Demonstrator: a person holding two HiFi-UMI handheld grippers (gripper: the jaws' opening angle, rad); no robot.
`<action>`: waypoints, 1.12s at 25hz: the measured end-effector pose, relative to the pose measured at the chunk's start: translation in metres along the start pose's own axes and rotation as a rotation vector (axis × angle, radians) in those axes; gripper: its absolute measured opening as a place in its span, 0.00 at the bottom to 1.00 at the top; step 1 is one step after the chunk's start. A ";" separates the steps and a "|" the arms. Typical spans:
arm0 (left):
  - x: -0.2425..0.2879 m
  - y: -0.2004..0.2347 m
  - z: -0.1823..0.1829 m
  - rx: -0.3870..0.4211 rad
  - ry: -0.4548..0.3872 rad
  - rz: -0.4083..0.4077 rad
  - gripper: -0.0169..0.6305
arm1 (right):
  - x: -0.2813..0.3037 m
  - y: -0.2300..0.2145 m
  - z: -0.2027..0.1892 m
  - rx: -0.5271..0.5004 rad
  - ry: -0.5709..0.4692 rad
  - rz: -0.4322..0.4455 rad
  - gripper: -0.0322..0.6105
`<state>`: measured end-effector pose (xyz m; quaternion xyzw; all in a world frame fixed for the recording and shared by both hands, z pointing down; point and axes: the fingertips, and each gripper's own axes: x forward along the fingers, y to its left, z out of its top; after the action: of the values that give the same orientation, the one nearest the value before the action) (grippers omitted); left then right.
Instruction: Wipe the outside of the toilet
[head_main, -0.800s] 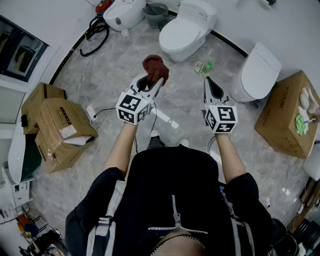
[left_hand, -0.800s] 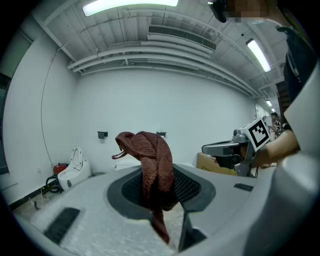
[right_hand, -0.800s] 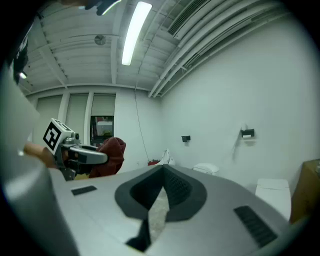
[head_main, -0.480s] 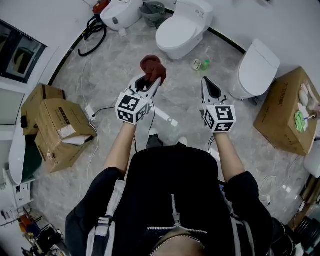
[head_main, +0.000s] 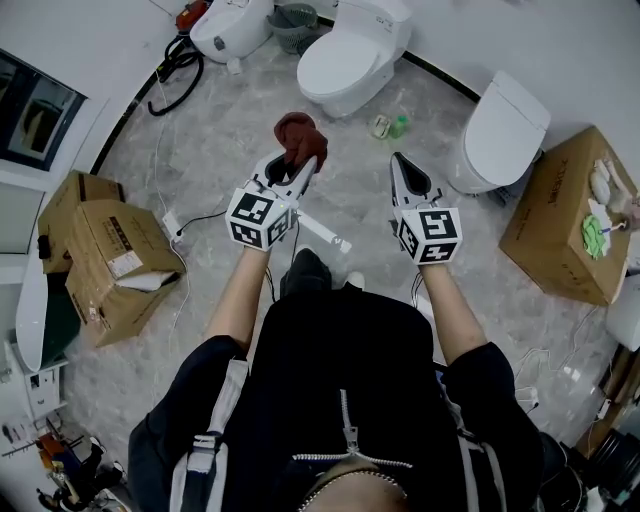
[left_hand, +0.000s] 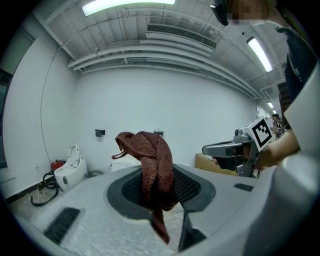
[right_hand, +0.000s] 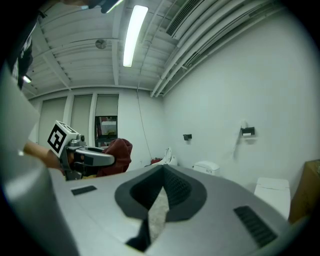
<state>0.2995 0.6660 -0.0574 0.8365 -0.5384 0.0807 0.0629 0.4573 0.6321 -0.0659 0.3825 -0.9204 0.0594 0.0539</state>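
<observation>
A dark red cloth hangs bunched from my left gripper, which is shut on it; in the left gripper view the cloth stands up between the jaws of the left gripper. My right gripper is held level beside it, shut with nothing in it, as the right gripper view also shows. A white toilet with its lid down stands on the floor ahead of both grippers, well apart from them. The cloth shows at the left of the right gripper view.
A second white toilet stands at the right and a third at the far left beside a grey basket and a black hose. Small bottles lie on the floor. Cardboard boxes sit left, another box right.
The person has stepped forward; the toilets and boxes have slid down the view. Both grippers keep their pose, the cloth still held in the left one.
</observation>
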 end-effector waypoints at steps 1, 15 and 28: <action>0.003 -0.002 0.000 0.000 0.001 -0.003 0.22 | -0.001 -0.003 0.001 0.002 0.000 -0.001 0.05; 0.081 0.031 -0.003 -0.024 0.017 -0.055 0.22 | 0.052 -0.055 -0.006 0.018 0.038 -0.039 0.05; 0.233 0.142 0.007 -0.023 0.057 -0.152 0.21 | 0.206 -0.145 0.014 0.025 0.095 -0.118 0.05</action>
<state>0.2658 0.3986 -0.0143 0.8714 -0.4724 0.0932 0.0939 0.4148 0.3846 -0.0398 0.4336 -0.8919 0.0855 0.0960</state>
